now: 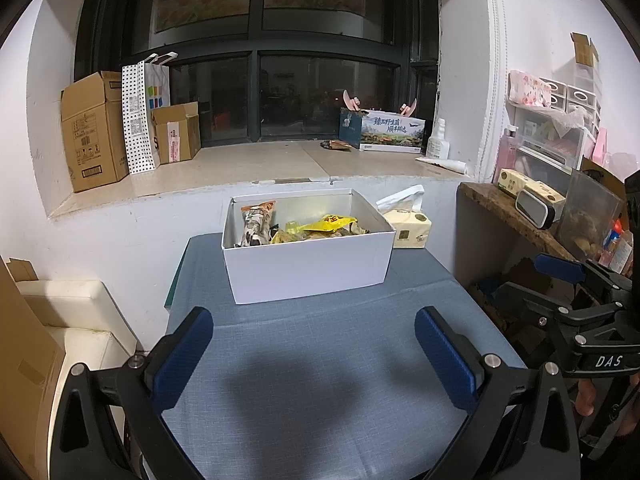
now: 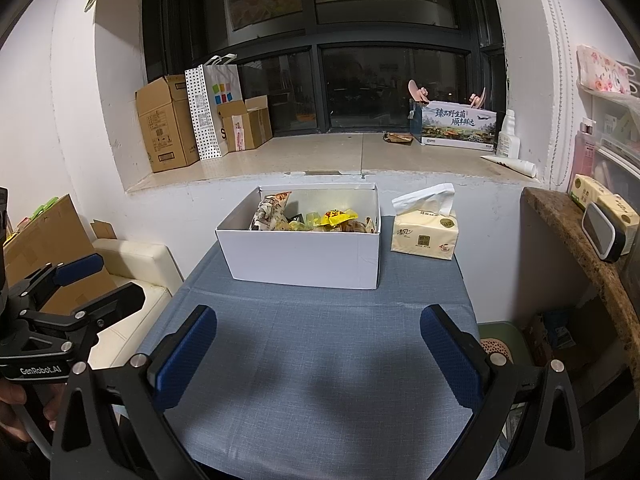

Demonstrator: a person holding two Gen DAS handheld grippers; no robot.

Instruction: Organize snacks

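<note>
Sitting at the far end of the blue-clothed table [image 1: 320, 360], one white box [image 1: 308, 268] holds several snack packets [image 1: 332, 226], too heaped to count, with one tissue pack [image 2: 426, 234] just right of it. Two grippers, left gripper [image 1: 314, 356] and right gripper [image 2: 318, 356], hover near, jaws apart and empty, well short of the box.

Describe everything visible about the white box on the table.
The white box is an open, lidless rectangular carton, apparently cardboard, with plain matte walls. It stands upright at the far end of the blue tablecloth, below the window ledge. Snack packets fill it. A tissue pack stands close beside it. Nothing grips it.
</note>
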